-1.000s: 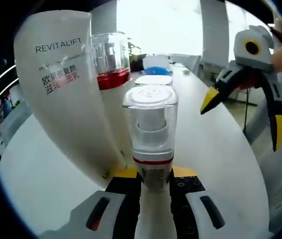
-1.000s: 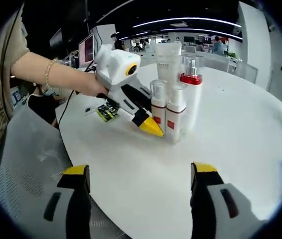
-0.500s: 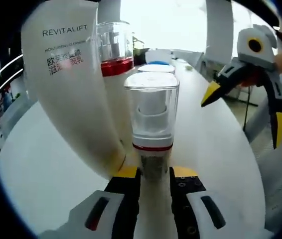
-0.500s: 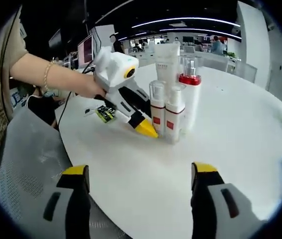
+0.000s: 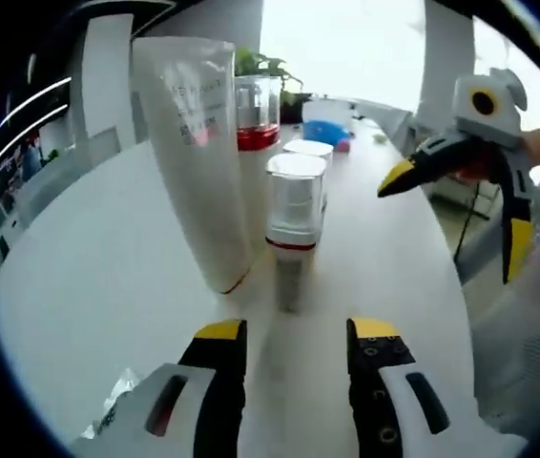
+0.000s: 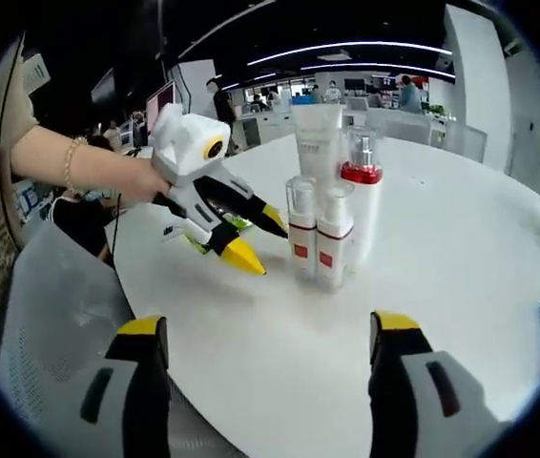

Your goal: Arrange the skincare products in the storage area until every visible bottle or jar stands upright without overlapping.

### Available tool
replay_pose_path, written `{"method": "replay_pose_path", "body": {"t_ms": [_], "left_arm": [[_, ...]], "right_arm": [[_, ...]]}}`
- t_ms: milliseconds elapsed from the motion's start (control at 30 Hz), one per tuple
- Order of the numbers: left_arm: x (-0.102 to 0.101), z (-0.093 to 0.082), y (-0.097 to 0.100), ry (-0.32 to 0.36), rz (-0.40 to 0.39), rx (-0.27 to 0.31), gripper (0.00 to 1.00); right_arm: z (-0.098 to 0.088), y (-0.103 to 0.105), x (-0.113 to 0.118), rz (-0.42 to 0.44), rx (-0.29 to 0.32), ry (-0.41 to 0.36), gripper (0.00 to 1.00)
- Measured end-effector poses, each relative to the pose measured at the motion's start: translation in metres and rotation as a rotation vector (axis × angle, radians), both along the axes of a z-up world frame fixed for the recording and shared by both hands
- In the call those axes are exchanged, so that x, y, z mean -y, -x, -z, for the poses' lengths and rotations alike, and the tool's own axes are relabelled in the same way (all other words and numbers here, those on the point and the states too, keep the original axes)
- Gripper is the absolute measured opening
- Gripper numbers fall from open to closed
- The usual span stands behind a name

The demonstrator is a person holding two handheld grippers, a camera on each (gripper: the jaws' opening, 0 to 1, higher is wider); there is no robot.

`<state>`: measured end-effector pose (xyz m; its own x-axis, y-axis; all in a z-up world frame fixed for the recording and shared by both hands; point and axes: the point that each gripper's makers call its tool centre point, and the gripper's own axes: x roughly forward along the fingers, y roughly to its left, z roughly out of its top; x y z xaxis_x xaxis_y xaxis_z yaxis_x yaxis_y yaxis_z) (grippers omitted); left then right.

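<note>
A: The left hand-held gripper (image 5: 289,334) sits wide open with nothing in it, just short of the small pump bottle (image 5: 295,218).

B: Yep, and the right hand-held gripper (image 6: 268,329) is spread too. All four products stand upright, clustered on the white tabletop (image 6: 461,248), tube (image 5: 197,153) included.

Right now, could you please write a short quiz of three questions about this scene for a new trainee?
1. True or false: the left gripper is shut on the small pump bottle.
2. How many containers stand grouped on the white table?
3. Which is tallest: A) white tube B) red-collared bottle C) small pump bottle?

Key: 1 false, its jaws stand open and apart from it; 2 four; 3 A.
</note>
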<state>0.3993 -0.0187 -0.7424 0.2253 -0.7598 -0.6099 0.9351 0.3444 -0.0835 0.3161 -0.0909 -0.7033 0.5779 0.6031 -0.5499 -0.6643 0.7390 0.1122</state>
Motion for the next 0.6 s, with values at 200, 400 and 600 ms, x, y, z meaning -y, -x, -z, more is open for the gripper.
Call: {"method": "replay_pose_path", "body": {"t_ms": [200,400,600], "left_arm": [[-0.028,-0.004,0.014,-0.002,-0.098,-0.056,0.54],[-0.058,-0.004,0.032,-0.012,-0.197,-0.114,0.63],[-0.086,-0.013,0.049,0.012,-0.310,-0.141,0.69]], "right_arm": [[-0.006,0.001,-0.003,0.005,0.008,-0.024,0.89],[-0.012,0.002,-0.005,0.013,0.015,-0.041,0.89],[-0.021,0.004,-0.007,0.003,0.035,-0.046,0.91]]}}
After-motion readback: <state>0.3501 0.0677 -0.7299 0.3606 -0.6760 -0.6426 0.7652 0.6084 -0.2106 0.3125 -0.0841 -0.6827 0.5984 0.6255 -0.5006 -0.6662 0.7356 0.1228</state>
